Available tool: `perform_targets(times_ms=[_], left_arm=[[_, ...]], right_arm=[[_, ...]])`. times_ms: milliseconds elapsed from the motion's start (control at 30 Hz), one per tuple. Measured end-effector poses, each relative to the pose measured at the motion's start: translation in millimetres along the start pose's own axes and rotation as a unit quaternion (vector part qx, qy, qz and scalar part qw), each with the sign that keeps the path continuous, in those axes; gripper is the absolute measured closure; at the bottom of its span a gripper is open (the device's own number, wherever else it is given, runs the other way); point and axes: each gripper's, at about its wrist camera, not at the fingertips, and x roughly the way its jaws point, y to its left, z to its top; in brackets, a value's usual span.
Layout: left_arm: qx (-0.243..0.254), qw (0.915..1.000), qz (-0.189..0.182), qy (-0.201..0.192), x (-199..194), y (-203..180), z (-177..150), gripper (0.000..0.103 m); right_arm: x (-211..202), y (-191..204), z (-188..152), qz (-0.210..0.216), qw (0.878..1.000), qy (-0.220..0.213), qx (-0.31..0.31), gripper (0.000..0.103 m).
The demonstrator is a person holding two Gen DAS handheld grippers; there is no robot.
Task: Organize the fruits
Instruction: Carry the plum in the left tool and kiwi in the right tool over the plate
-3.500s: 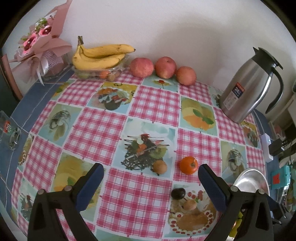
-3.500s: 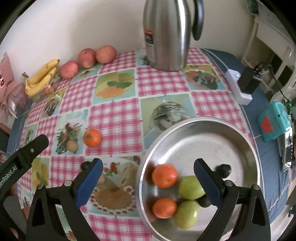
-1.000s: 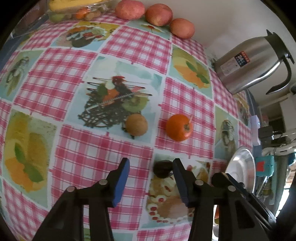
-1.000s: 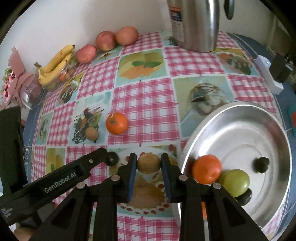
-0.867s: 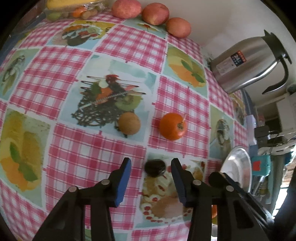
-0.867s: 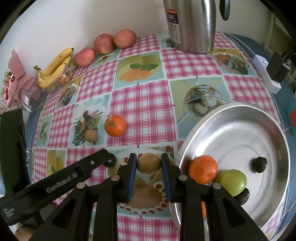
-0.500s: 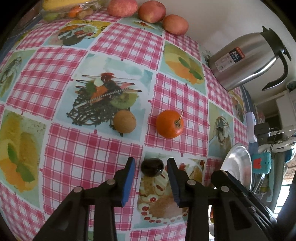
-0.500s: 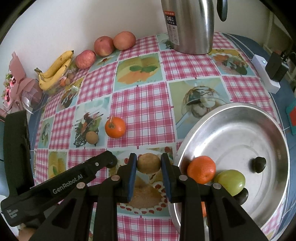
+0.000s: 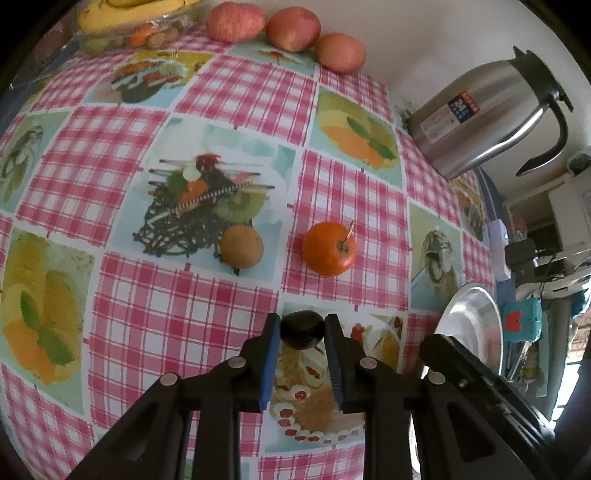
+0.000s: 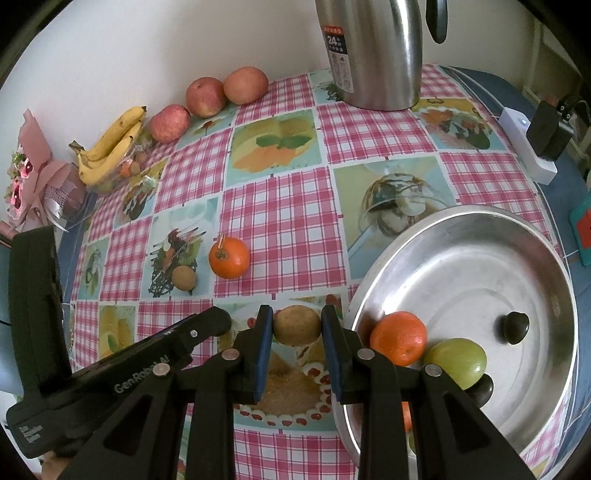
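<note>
My left gripper (image 9: 302, 330) is shut on a dark plum (image 9: 302, 328) just above the checked tablecloth. My right gripper (image 10: 297, 326) is shut on a brown kiwi (image 10: 298, 325), left of the steel bowl (image 10: 546, 280). The bowl holds an orange (image 10: 398, 336), a green fruit (image 10: 456, 360) and two dark plums (image 10: 514, 326). On the cloth lie a loose orange (image 9: 329, 248) (image 10: 229, 257) and another brown kiwi (image 9: 242, 246) (image 10: 184, 277). The left gripper's body (image 10: 122, 373) shows in the right wrist view.
Three apples (image 9: 293, 27) (image 10: 205, 96) and bananas (image 10: 110, 142) over a clear fruit tray line the wall. A steel thermos (image 9: 476, 110) (image 10: 373, 51) stands at the back. A pink bouquet (image 10: 26, 181) sits far left. A white power strip (image 10: 526, 155) lies right.
My left gripper's jaws have closed from wide apart onto the dark plum. My right gripper still holds the brown kiwi and has lifted slightly.
</note>
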Motion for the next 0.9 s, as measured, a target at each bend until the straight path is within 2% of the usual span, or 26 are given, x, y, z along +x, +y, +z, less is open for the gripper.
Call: perform_targets(times_ms=[533,733,900], left_arm=[[0.029,0.9983,-0.02,-0.046,-42.4,-18.9,-0.1,0.077],[0.054,0.9972,-0.023,-0.047,-44.1,-37.1,-5.9,0.077],[0.086,0.9951,-0.032,-0.036,-39.3,-62.0,-15.8,0.077]], right_arm=[[-12.1,-12.3,1.4,-0.009,1.0,-0.015,0.012,0.075],[-15.5,-29.9,2.2,-0.017,0.999,-0.018,0.034,0.075],[-25.2,-56.0,2.8,-0.039,0.997,-0.029,0.063,0.075]])
